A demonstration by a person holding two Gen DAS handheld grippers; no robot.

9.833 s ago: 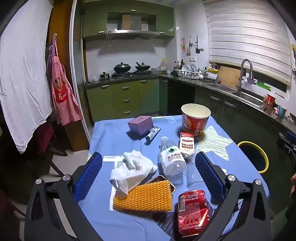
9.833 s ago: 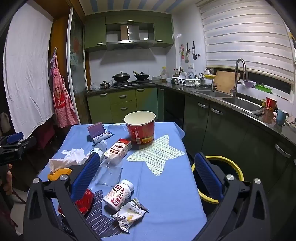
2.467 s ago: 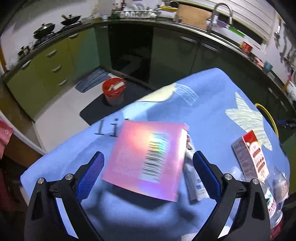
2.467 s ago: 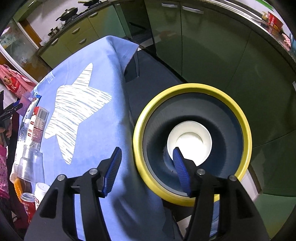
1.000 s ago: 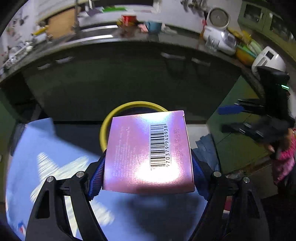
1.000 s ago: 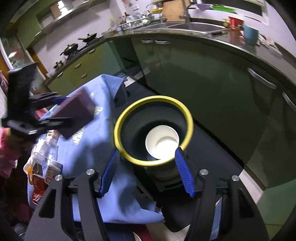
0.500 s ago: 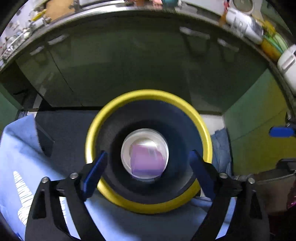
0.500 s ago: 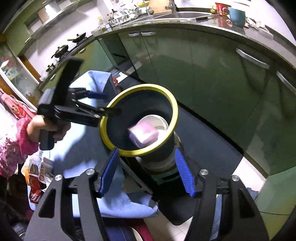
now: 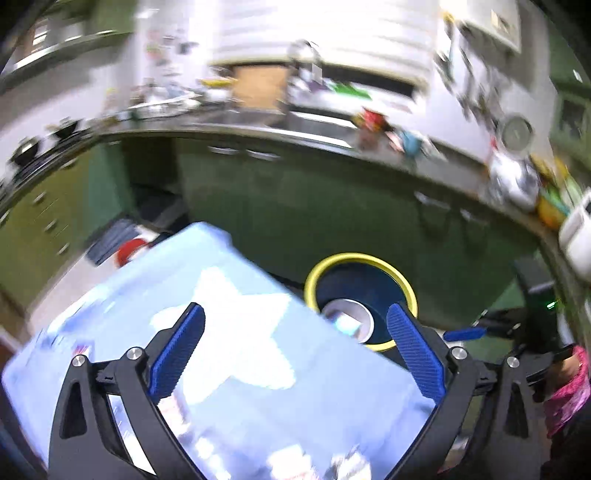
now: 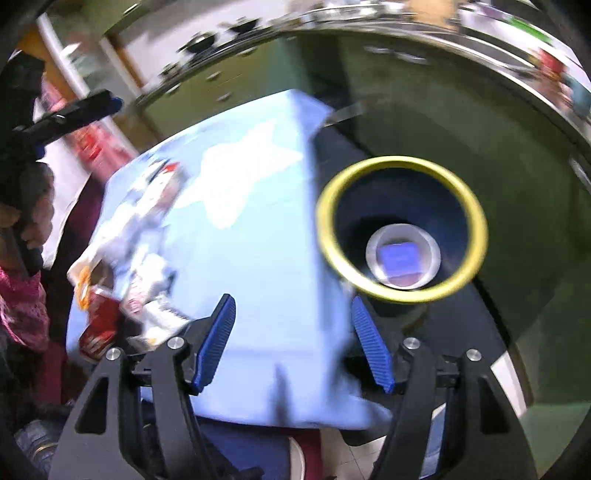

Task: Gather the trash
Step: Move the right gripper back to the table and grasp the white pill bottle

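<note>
Down in the yellow-rimmed bin (image 10: 400, 227), right of the blue table (image 10: 255, 258), we see the purple box (image 10: 399, 260) lying flat, broad face up, squarish with no clear long axis. Left gripper (image 9: 295, 345) has just been opening, empty; right gripper (image 10: 293, 345) also gapes empty.

A kitchen, blurred in both views. Green cabinets (image 9: 332, 206) run under a dark counter (image 9: 280, 129) that curves round the room. A sink (image 9: 317, 118) sits below a white blind (image 9: 325, 33), beside a wooden board (image 9: 258, 86). Pans (image 10: 199, 40) stand on the stove. The table (image 9: 258, 369) wears a blue cloth with a pale star (image 10: 243, 158). The floor (image 9: 66, 284) is pale.
</note>
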